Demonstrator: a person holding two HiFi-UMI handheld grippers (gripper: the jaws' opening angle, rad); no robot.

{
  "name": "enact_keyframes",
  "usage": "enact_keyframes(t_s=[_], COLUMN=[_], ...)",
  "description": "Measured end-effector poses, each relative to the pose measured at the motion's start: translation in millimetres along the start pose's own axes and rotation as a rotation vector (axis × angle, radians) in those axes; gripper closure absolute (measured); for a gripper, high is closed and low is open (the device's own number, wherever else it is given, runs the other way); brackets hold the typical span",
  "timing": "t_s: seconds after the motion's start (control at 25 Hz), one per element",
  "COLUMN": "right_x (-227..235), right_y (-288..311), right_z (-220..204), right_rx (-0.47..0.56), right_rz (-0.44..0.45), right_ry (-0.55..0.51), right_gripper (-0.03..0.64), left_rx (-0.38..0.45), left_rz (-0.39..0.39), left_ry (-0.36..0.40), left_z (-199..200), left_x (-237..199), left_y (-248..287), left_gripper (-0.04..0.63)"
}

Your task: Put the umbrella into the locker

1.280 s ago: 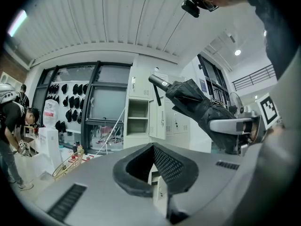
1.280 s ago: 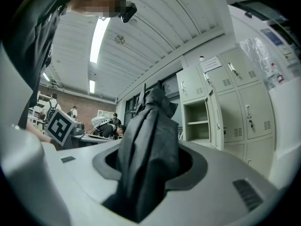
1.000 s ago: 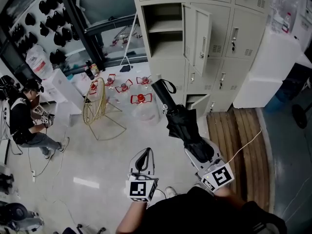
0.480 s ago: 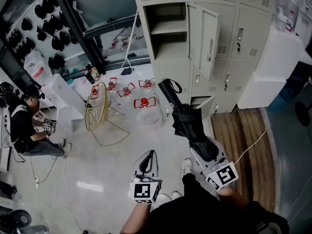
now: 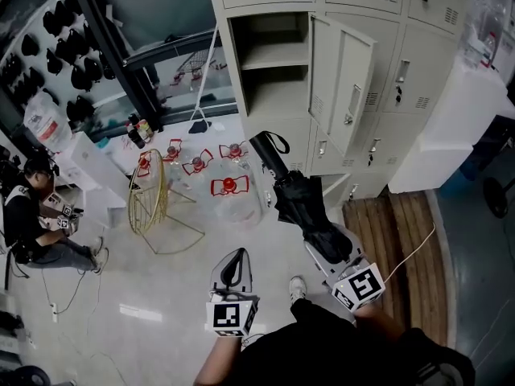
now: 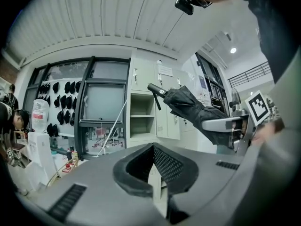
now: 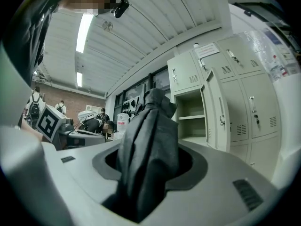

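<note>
The right hand-held gripper (image 5: pixel 324 246) is clamping the cloth end of the folded black umbrella (image 5: pixel 294 195), which is pointing its strapped handle toward the locker (image 5: pixel 233 55) and hanging in the air short of it. The left hand-held gripper (image 5: pixel 235 257) is holding its jaws together on nothing, low beside the right one. The locker's open compartment (image 5: pixel 273 63) is showing one shelf, and its door (image 5: pixel 342 87) is standing ajar on the right side. Clear jugs with red handles (image 5: pixel 228 186) are crowding the floor below the opening, beside a gold wire frame (image 5: pixel 153 203). Wooden planks (image 5: pixel 394 223) are lying to the right, and a seated person (image 5: pixel 28 215) is crouching far left.
</note>
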State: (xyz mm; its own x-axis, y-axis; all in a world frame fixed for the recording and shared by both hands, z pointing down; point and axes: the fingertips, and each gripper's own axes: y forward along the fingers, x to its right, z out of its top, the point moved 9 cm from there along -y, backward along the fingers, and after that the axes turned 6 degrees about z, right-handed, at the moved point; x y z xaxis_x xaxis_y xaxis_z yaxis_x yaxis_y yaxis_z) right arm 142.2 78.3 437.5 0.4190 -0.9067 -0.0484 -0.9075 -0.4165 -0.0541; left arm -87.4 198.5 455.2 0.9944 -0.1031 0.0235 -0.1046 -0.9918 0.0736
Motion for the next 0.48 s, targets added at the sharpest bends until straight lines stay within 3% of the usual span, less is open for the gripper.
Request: enact_keyframes(t_s=[0.48], right_x=[96.1], right_y=[66.0], right_z=[-6.9], right_rx=[-0.026], right_rz=[0.022], right_ry=[-0.007], right_gripper=[0.400], left_rx=[0.034], left_rz=[-0.034], left_ry=[-0.013], left_z=[19.0], left_x=[-3.8], left_y=[133.0], left_gripper=[0.598])
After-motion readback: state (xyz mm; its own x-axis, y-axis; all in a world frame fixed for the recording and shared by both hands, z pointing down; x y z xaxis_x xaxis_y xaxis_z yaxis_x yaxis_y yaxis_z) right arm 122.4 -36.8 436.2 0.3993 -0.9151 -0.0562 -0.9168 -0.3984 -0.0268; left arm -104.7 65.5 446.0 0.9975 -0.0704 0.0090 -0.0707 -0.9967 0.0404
